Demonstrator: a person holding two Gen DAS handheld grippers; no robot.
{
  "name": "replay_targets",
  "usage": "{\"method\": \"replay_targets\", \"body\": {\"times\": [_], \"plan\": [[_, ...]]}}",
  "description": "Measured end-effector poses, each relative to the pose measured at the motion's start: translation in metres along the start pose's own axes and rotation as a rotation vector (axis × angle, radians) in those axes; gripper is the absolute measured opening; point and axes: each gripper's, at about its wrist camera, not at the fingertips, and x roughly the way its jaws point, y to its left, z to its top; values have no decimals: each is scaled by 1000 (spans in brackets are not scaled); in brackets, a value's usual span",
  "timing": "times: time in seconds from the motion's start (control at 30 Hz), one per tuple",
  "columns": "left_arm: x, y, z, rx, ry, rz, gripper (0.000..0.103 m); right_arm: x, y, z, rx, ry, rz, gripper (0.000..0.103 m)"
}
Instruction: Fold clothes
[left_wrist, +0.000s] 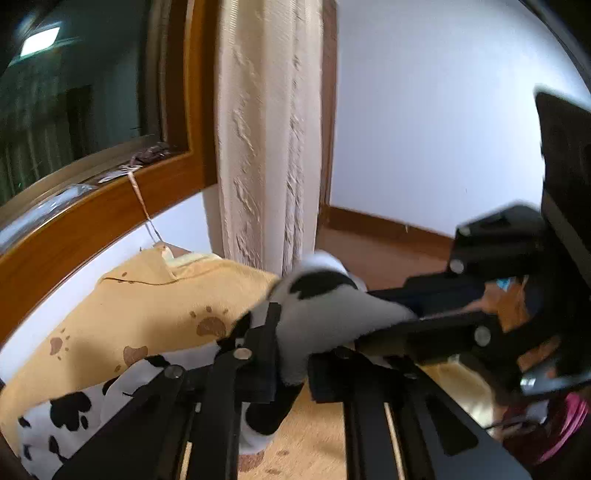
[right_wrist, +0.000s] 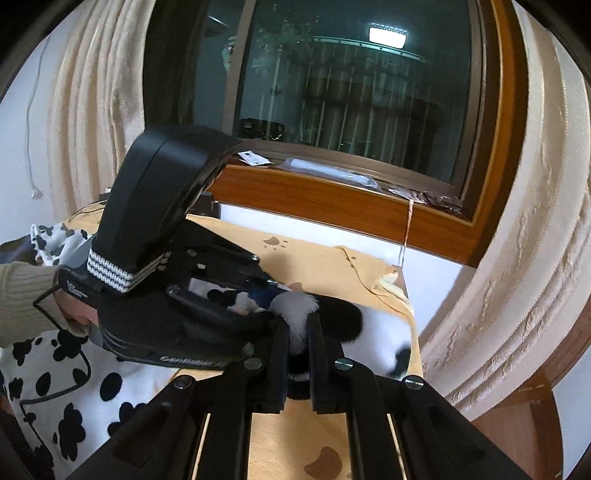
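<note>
A white fleece garment with black cow spots (left_wrist: 325, 314) (right_wrist: 373, 332) is held up over a surface covered by a yellow paw-print cloth (left_wrist: 147, 314) (right_wrist: 321, 262). My left gripper (left_wrist: 291, 365) is shut on a bunched fold of it. My right gripper (right_wrist: 297, 347) is shut on the same garment close by. In the left wrist view the right gripper (left_wrist: 443, 325) comes in from the right, touching the fabric. In the right wrist view the left gripper (right_wrist: 258, 314) comes in from the left. More of the garment (right_wrist: 55, 376) lies at the lower left.
A wood-framed window (right_wrist: 351, 92) with a dark pane is behind the surface. Cream curtains (left_wrist: 266, 129) (right_wrist: 517, 258) hang beside it. A white wall (left_wrist: 443, 129) and brown floor (left_wrist: 388, 254) are to the right. Small items lie on the sill (right_wrist: 332, 173).
</note>
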Motion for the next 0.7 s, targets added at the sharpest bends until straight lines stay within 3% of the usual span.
{"method": "replay_targets", "body": {"times": [0.13,0.17,0.2,0.23,0.27,0.37,0.57,0.7], "plan": [[-9,26,13,-125,-32,45,10,-9,-2,2,26,-60,-31,13],[-14,36,16,-171,-44,54,10,-11,-3,3,32,-75,-39,29],[-19,46,19,-216,-56,64,10,-14,-4,2,47,-94,-50,68],[-24,56,22,-261,-69,73,10,-19,-8,-1,86,-127,-69,89],[-30,66,25,-307,-86,81,10,-23,-11,-5,115,-156,-84,103],[-57,93,36,-398,-155,121,10,-20,-10,-14,165,-140,-78,103],[-119,125,40,-461,-261,248,10,36,18,-30,154,74,29,103],[-177,158,14,-572,-351,376,10,72,35,-35,142,165,99,103]]}}
